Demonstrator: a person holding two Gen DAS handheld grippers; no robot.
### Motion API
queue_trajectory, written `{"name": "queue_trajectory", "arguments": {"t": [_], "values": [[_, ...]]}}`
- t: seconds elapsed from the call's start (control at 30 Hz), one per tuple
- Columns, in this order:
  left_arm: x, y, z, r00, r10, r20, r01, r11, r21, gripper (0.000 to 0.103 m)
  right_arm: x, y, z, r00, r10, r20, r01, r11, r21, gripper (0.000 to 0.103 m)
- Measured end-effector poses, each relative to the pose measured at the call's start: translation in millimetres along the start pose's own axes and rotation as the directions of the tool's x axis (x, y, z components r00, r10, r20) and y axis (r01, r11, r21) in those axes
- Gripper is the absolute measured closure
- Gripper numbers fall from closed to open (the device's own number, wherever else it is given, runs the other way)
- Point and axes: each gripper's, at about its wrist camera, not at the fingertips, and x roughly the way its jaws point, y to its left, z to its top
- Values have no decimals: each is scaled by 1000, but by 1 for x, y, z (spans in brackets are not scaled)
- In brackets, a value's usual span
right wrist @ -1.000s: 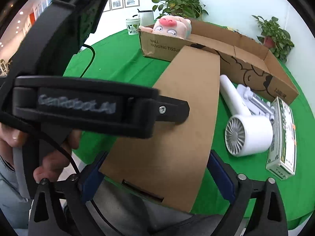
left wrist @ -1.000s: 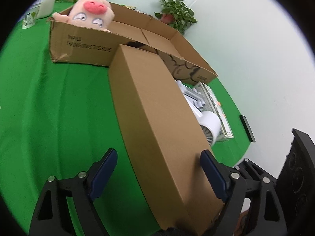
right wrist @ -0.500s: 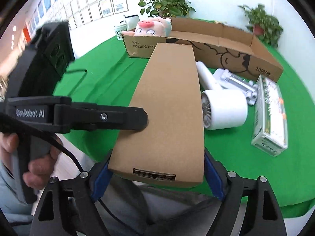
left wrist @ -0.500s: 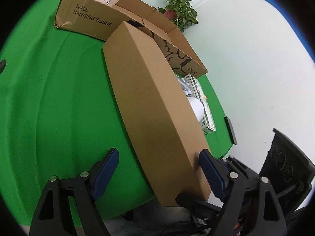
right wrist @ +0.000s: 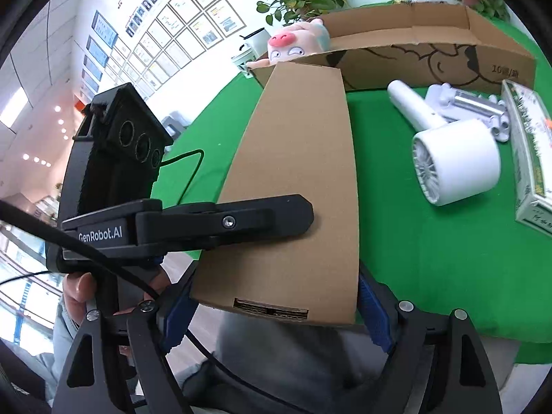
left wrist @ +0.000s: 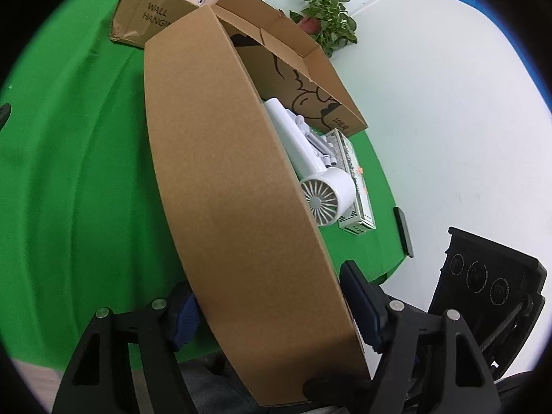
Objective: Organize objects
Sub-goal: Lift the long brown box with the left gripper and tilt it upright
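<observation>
**Long box, two-gripper hold – slip/swing risk**

Box (right wrist: 293,179) runs lower centre to upper centre of right view, near end past table (right wrist: 431,258) edge, far end at carton (right wrist: 431,58). R gripper (right wrist: 276,310) clamps near end by its sides. L gripper (left wrist: 272,314) jaws closing on box, across the other faces; pad contact looks made. Risks, judged: both grips sit at one end, so far end may sag or swing into carton wall, pig (right wrist: 296,43) or dryer (right wrist: 455,158); smooth card may slip from pads.
</observation>
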Motion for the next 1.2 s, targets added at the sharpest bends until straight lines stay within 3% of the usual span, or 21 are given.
{"name": "queue_trajectory", "arguments": {"t": [0.2,0.4,0.57,0.63,0.7,0.93,1.2], "values": [[-9,-8,4,998,65,18,-65,998,10,33,-3,8,2,1000,26,17,-25,999,-27,18],[-14,-27,13,996,79,35,-80,996,28,42,-10,10,4,999,13,33,-12,998,-54,12],[-16,-40,14,993,107,44,-109,993,51,42,-10,6,6,999,32,36,-30,999,-43,12],[-19,-43,15,993,106,51,-108,993,49,46,-11,6,7,999,36,38,-34,998,-45,12],[-19,-48,16,994,92,56,-96,994,61,68,-13,3,7,999,14,44,-12,999,-49,12],[-14,-66,14,997,62,51,-68,989,128,70,-28,-23,9,997,-56,58,55,998,13,11],[16,-96,11,1000,18,-6,-16,977,213,71,-62,-27,1,996,-24,90,25,1000,-6,11]]}}
